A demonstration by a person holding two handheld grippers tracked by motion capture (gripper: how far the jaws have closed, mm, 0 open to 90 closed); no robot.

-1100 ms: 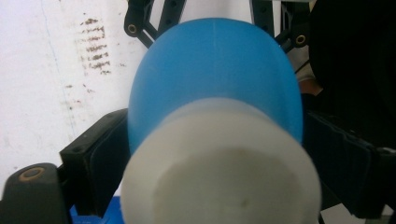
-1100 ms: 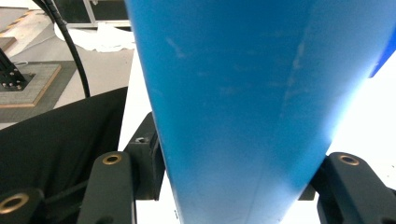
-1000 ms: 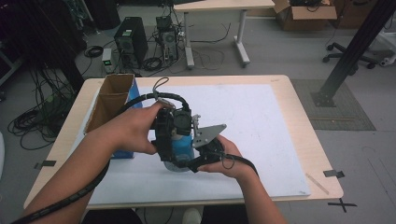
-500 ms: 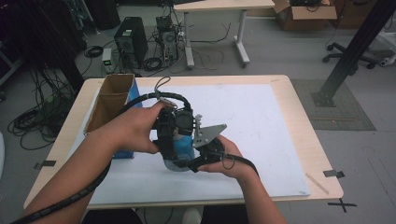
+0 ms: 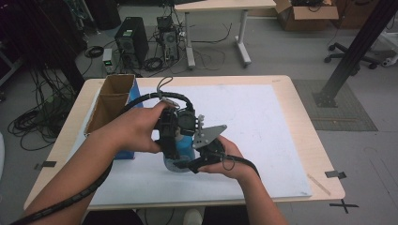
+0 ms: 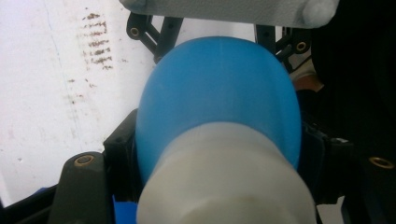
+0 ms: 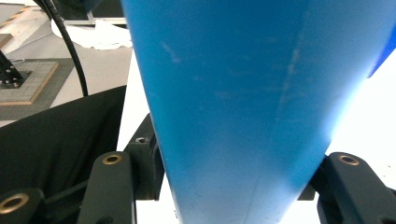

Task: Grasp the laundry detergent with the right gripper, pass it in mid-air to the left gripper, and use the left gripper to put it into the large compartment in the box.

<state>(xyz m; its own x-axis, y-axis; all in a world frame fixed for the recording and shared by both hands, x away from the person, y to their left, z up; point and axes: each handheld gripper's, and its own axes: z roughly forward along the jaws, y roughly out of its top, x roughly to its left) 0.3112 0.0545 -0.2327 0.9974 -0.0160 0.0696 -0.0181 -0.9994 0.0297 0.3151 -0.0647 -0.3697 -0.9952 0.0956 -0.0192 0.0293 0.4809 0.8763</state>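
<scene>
High view: both tools meet over the white mat on the pale wooden desk (image 5: 300, 117), front centre. The left tool (image 5: 174, 145) and right tool (image 5: 202, 159) share a blue plastic bottle with a whitish cap (image 5: 184, 146).

Left tool view: its jaws have just been closing and now flank the cap (image 6: 224, 182), seemingly touching it. Seat them squarely on the cap before twisting.

Right tool view: jaws clamped on the bottle's blue body (image 7: 233, 102). Hold that firm so only the cap turns.
</scene>
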